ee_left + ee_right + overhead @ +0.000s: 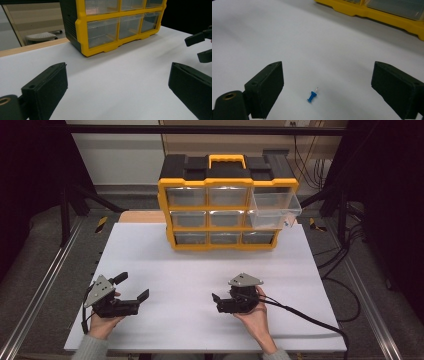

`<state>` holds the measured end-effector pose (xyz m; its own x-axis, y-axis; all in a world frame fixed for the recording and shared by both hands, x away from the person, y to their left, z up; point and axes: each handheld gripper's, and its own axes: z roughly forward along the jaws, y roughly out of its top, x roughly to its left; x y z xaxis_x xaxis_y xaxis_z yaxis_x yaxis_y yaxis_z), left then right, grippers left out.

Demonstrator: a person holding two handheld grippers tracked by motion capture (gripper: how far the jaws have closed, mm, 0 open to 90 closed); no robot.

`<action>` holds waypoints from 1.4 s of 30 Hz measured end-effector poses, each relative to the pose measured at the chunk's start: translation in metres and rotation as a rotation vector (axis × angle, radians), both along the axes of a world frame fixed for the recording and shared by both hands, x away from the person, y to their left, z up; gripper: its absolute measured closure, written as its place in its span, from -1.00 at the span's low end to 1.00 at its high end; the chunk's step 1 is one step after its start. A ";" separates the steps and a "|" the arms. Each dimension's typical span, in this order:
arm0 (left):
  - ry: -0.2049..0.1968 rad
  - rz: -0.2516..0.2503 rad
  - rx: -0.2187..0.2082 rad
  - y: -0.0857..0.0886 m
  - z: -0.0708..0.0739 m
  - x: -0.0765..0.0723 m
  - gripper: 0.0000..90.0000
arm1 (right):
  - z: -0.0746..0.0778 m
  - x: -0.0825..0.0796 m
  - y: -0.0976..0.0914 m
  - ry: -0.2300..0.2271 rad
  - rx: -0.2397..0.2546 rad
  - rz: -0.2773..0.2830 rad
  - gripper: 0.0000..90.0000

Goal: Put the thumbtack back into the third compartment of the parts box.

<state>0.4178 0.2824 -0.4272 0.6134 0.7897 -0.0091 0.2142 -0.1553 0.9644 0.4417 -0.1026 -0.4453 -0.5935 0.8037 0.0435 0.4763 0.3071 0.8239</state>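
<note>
Blue push pin (312,96) lies on white table (317,45), between wide-open jaws of right gripper (325,92), not touched; advice: lower straight, close slowly on plastic head, avoid needle; left gripper (117,87) wide open, empty; one drawer (276,209) of organizer (227,185) stands pulled out.

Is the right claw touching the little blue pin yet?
Apart. The right gripper view shows the blue pin lying on the white table, with bare table between it and both black jaws of the open right claw.
</note>
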 end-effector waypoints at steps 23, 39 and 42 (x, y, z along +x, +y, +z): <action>0.001 -0.001 0.001 0.000 0.000 0.000 -0.96 | -0.027 0.003 0.011 0.071 -0.072 0.013 -0.27; 0.001 -0.002 0.001 0.000 0.000 0.000 -0.96 | -0.035 0.002 0.014 0.109 -0.084 0.032 0.28; 0.002 -0.002 0.002 0.000 0.000 0.000 -0.96 | -0.036 0.002 0.014 0.108 -0.087 0.032 0.36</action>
<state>0.4178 0.2822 -0.4275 0.6151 0.7884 -0.0089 0.2154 -0.1572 0.9638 0.4442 -0.0882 -0.4814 -0.6147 0.7878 0.0401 0.5499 0.3915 0.7378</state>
